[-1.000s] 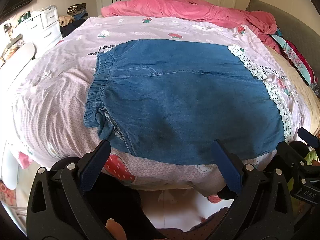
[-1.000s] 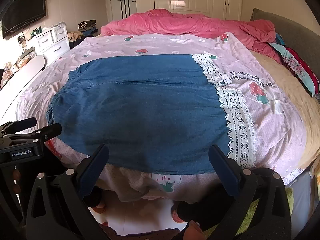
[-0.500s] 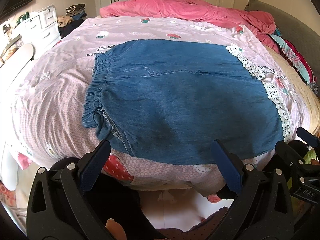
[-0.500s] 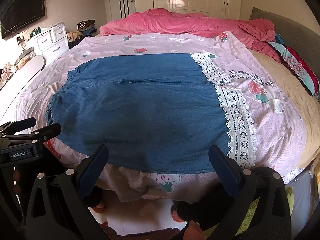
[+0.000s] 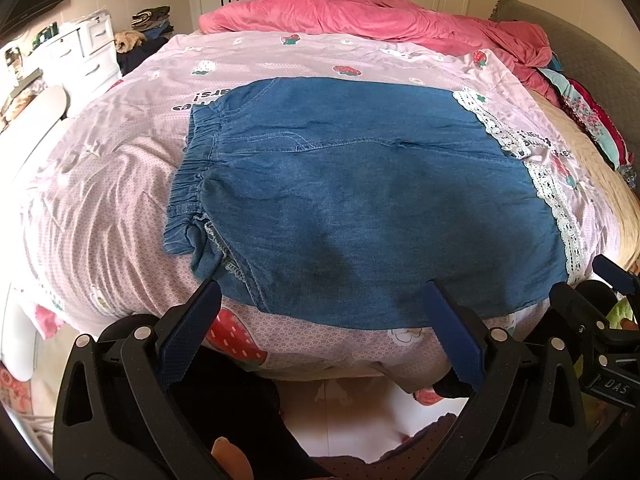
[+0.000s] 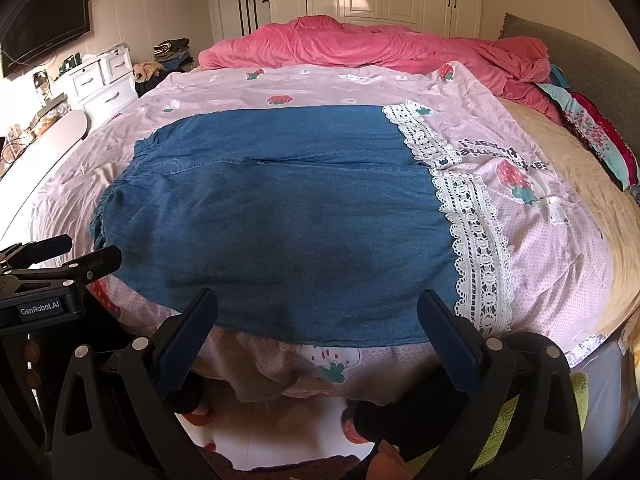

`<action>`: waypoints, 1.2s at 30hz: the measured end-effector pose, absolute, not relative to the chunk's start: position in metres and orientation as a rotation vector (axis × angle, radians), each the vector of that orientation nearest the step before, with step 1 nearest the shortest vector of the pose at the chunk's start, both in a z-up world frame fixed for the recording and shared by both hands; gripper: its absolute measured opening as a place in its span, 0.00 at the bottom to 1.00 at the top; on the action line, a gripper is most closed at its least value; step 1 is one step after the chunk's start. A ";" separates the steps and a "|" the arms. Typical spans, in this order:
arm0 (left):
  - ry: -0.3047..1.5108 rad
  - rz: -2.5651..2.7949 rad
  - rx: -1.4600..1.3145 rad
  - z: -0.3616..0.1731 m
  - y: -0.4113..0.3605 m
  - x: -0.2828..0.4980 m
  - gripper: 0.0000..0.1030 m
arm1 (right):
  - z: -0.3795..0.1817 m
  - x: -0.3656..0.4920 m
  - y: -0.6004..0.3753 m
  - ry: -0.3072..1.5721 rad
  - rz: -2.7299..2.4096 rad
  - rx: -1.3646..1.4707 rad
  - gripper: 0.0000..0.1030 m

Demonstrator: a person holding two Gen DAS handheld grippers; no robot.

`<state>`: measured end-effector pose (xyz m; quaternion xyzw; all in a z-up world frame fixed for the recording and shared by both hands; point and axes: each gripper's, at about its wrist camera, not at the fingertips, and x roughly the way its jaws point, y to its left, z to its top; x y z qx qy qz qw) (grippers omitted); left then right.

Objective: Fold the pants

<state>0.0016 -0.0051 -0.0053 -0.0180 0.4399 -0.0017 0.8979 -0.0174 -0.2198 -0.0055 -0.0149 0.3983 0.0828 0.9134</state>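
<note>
Denim pants [image 5: 360, 200] lie flat mid-frame on the pink sheet [image 5: 100, 200] of the bed, waistband at frame left, lace hem at right. Your left hand-held gripper [image 5: 320, 332] and right hand-held gripper [image 6: 316, 332] sit at bottom of frame, jaws wide, empty, near the pants' bottom edge, not touching.

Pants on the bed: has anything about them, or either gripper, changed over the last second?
Little. Both cameras edged slightly closer, so the pants sit a touch lower in each view. Nothing was taken hold of or let go. The left gripper and right gripper stay open and empty at the near hem; the pants lie flat on the pink sheet, waistband left, lace trim right.
</note>
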 end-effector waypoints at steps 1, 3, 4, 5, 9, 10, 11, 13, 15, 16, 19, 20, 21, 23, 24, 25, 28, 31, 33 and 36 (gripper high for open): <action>0.911 -0.004 -0.037 -0.005 -0.005 0.002 0.91 | -0.005 -0.018 -0.220 0.822 0.168 -0.031 0.96; 0.913 -0.004 -0.040 -0.006 -0.005 0.002 0.91 | -0.006 -0.017 -0.220 0.828 0.166 -0.033 0.96; 0.912 -0.005 -0.040 -0.005 -0.005 0.001 0.91 | -0.006 -0.017 -0.220 0.830 0.165 -0.033 0.96; 0.911 -0.005 -0.039 -0.005 -0.006 0.001 0.91 | -0.006 -0.017 -0.220 0.829 0.164 -0.033 0.96; 0.910 -0.005 -0.040 -0.005 -0.006 0.001 0.91 | -0.007 -0.017 -0.220 0.826 0.163 -0.034 0.96; 0.911 -0.006 -0.041 -0.005 -0.006 0.001 0.91 | -0.006 -0.017 -0.220 0.824 0.161 -0.035 0.96; 0.912 -0.007 -0.042 -0.005 -0.006 0.001 0.91 | -0.006 -0.017 -0.220 0.824 0.160 -0.035 0.96; 0.913 -0.007 -0.041 -0.005 -0.006 0.001 0.91 | -0.006 -0.017 -0.220 0.823 0.157 -0.034 0.96; 0.912 -0.007 -0.041 -0.005 -0.006 0.001 0.91 | -0.006 -0.016 -0.221 0.821 0.155 -0.035 0.96; 0.911 -0.008 -0.041 -0.005 -0.006 0.001 0.91 | -0.005 -0.016 -0.221 0.821 0.154 -0.034 0.96; 0.912 -0.008 -0.042 -0.005 -0.006 0.001 0.91 | -0.005 -0.016 -0.222 0.821 0.153 -0.035 0.96; 0.913 -0.007 -0.041 -0.005 -0.006 0.001 0.91 | -0.005 -0.016 -0.222 0.821 0.154 -0.035 0.96; 0.914 -0.007 -0.041 -0.005 -0.007 0.001 0.91 | -0.005 -0.016 -0.222 0.822 0.155 -0.035 0.96; 0.915 -0.008 -0.041 -0.005 -0.007 0.002 0.91 | -0.005 -0.016 -0.222 0.821 0.154 -0.035 0.96; 0.916 -0.010 -0.042 -0.006 -0.007 0.003 0.91 | -0.005 -0.016 -0.222 0.822 0.154 -0.035 0.96; 0.917 -0.011 -0.042 -0.006 -0.007 0.004 0.91 | -0.006 -0.016 -0.222 0.822 0.153 -0.036 0.96; 0.921 -0.016 -0.043 -0.008 -0.007 0.008 0.91 | -0.005 -0.016 -0.222 0.823 0.154 -0.037 0.96; 0.919 -0.011 -0.046 -0.009 -0.005 0.014 0.91 | -0.006 -0.011 -0.223 0.826 0.160 -0.040 0.96; 0.920 -0.013 -0.053 -0.009 -0.001 0.020 0.91 | -0.006 -0.004 -0.222 0.830 0.165 -0.043 0.96; 0.917 -0.009 -0.063 -0.007 0.005 0.031 0.91 | -0.006 0.012 -0.220 0.841 0.187 -0.056 0.96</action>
